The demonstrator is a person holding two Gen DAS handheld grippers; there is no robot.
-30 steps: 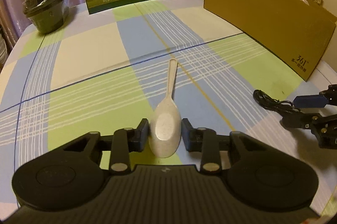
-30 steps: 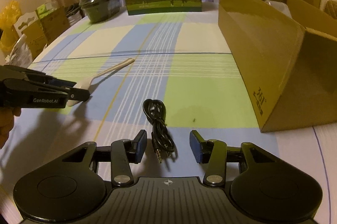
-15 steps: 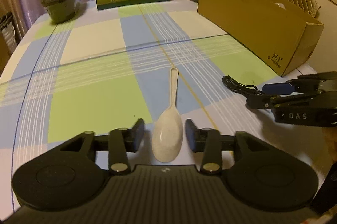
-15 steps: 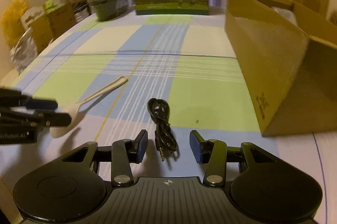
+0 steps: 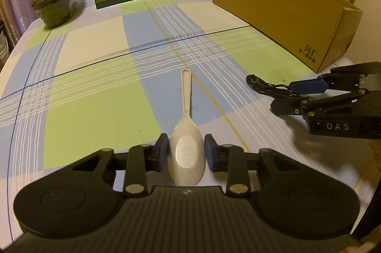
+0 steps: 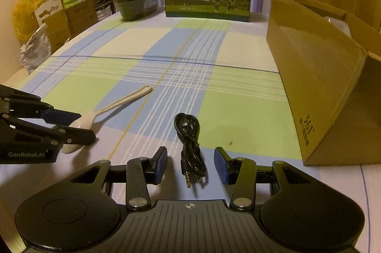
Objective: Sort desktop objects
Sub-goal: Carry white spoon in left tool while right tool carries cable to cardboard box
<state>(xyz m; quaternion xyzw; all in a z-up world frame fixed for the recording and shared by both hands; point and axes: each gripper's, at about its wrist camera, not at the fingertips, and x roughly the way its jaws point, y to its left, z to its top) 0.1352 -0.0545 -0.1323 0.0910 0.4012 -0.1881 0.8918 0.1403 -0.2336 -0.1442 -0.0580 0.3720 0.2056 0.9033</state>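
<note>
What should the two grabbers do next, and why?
Probably squeeze shut. The left gripper already straddles the spoon bowl, the right gripper straddles the black cable, and both stand open with gaps either side, so neither thing is gripped yet.

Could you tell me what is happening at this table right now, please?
A person is sorting desktop items with two handheld tools. The left tool straddles the bowl of a pale spoon, open. The right tool is open around the plug end of a coiled black audio cable. Both items lie on the checked tablecloth, beside an open cardboard box.
</note>
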